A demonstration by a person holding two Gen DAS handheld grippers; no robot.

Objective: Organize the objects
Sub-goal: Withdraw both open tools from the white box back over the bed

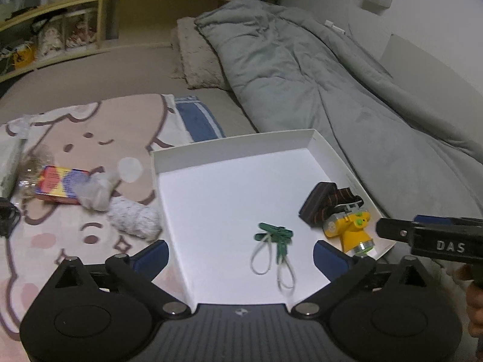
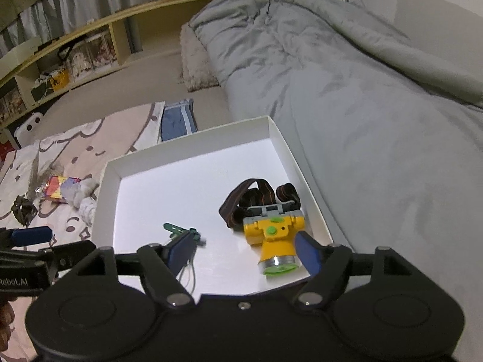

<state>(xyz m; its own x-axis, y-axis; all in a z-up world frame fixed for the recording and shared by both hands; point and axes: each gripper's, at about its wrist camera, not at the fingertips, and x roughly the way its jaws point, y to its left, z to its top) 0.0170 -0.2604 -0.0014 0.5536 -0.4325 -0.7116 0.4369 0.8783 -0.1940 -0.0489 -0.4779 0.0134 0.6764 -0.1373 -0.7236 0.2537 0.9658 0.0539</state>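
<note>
Left wrist: bed [image 1: 126,69] (cartoon blanket [image 1: 90,138])

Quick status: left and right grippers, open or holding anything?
Left gripper: open, empty, above the white cardboard tray.
Right gripper: open, holding nothing; the yellow headlamp lies between its fingers, ungripped.

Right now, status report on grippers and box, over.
Left gripper open, empty. Right gripper open, empty, above the headlamp. Headlamp and green clips in white box. Card box and socks outside on blanket.
</note>
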